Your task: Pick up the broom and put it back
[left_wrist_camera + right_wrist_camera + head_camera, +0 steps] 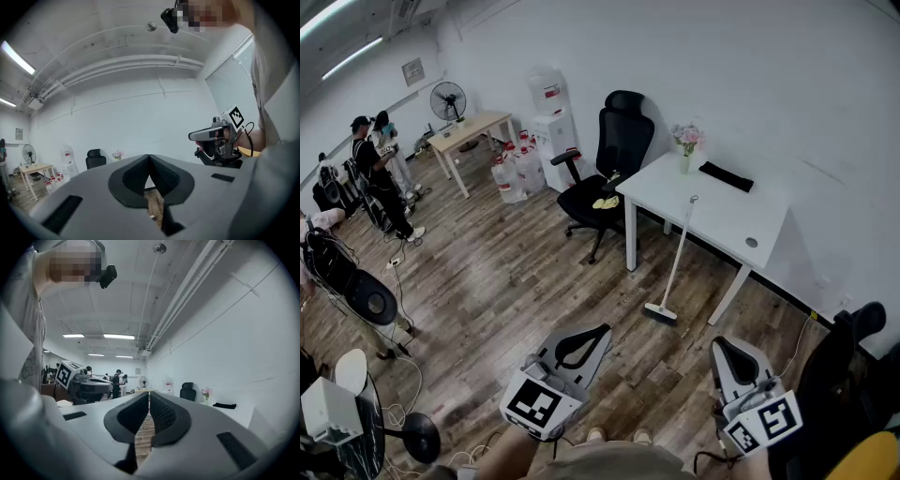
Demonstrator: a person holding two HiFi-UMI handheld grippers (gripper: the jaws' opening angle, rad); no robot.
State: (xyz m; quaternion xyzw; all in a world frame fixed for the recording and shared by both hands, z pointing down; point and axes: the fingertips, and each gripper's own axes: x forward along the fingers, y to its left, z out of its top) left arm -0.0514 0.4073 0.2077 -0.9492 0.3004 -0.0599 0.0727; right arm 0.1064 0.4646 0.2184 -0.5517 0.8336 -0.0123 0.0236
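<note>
Left gripper (592, 339) and right gripper (724, 354) are held near, jaws pressed together, empty. Farther off, between them, the broom (676, 262) is leant near-upright against the table (722, 220), neither gripper clearly nearer.

The left gripper (149, 158) and the right gripper (149, 395) have the same grey moulded shell. Black ribbed pads (161, 414) line the inside of each. Dark rectangular slots (233, 443) sit further back on either side. Behind each gripper is a white cube (534, 403) with black square markers. A thin black cable (253, 133) loops behind the right gripper. The person wears a pale shirt (279, 98) and a black head camera (168, 18). Below the cubes are possibly light shoes (596, 435).
</note>
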